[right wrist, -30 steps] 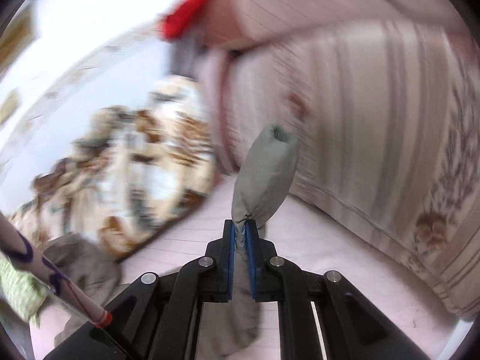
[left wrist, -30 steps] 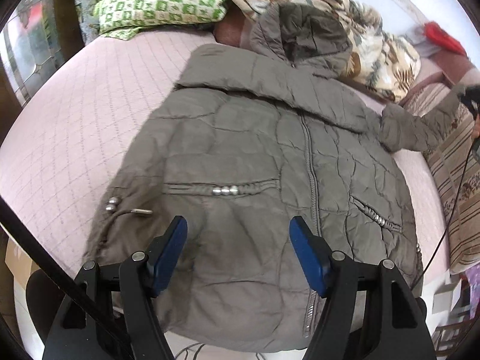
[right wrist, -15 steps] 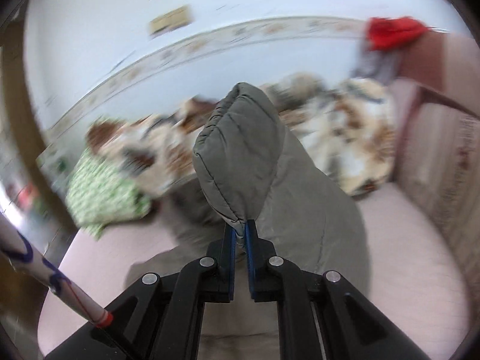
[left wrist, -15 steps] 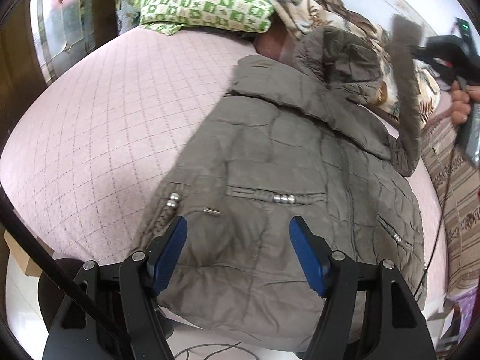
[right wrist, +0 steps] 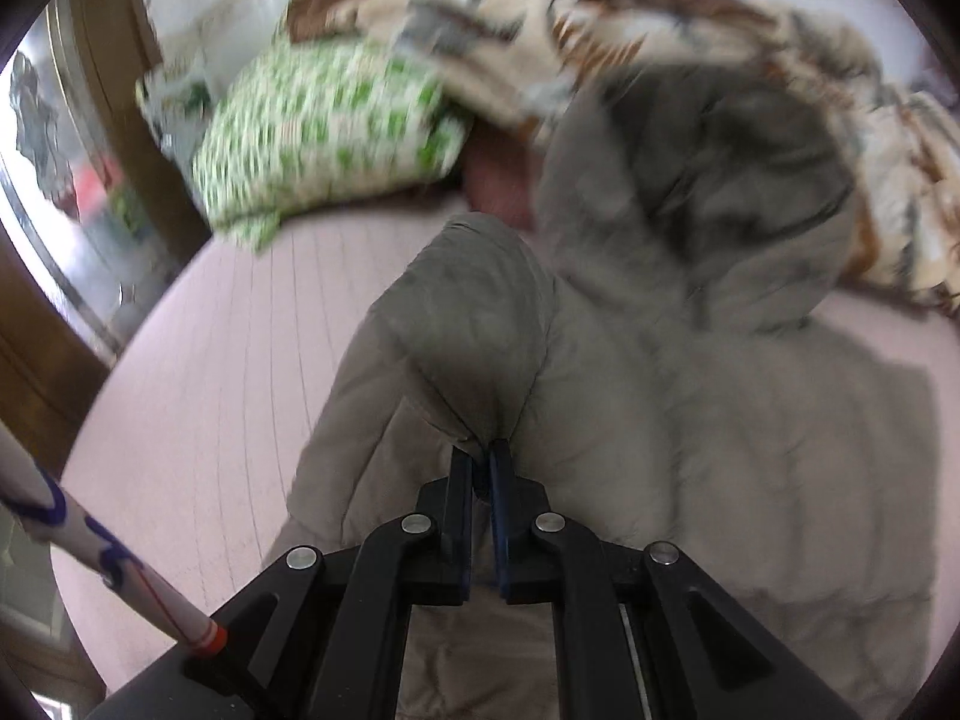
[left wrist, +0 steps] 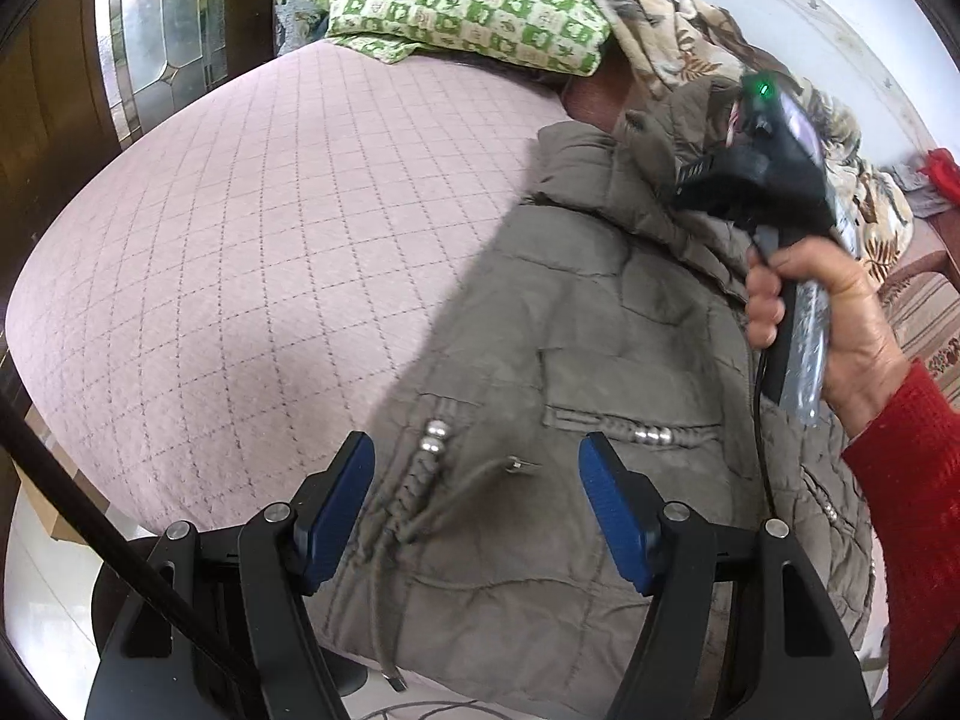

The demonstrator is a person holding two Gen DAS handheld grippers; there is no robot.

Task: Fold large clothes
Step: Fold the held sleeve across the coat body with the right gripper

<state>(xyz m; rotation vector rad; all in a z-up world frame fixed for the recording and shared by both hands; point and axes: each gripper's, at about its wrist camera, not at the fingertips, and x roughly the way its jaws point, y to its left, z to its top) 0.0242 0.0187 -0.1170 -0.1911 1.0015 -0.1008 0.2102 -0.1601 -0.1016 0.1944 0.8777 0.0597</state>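
A grey-brown quilted hooded jacket (left wrist: 588,324) lies front up on a pink quilted bed (left wrist: 270,228), hem toward me. My left gripper (left wrist: 480,510) is open and empty, hovering over the hem by the drawstring and left pocket. My right gripper (right wrist: 481,468) is shut on the jacket's sleeve (right wrist: 468,330) and holds it over the jacket's chest, near the hood (right wrist: 720,180). In the left wrist view the right gripper's body (left wrist: 762,162) shows above the collar, held by a hand in a red sleeve.
A green checked pillow (left wrist: 462,6) and a floral blanket (left wrist: 690,54) lie at the head of the bed. A wooden and glass door (left wrist: 120,42) stands at the left. A striped cushion (left wrist: 924,324) is at the right. The bed's edge runs below the hem.
My right gripper has carried the sleeve from the far right side of the bed up and across onto the jacket's chest. My left gripper's view has shifted left along the hem, still open.
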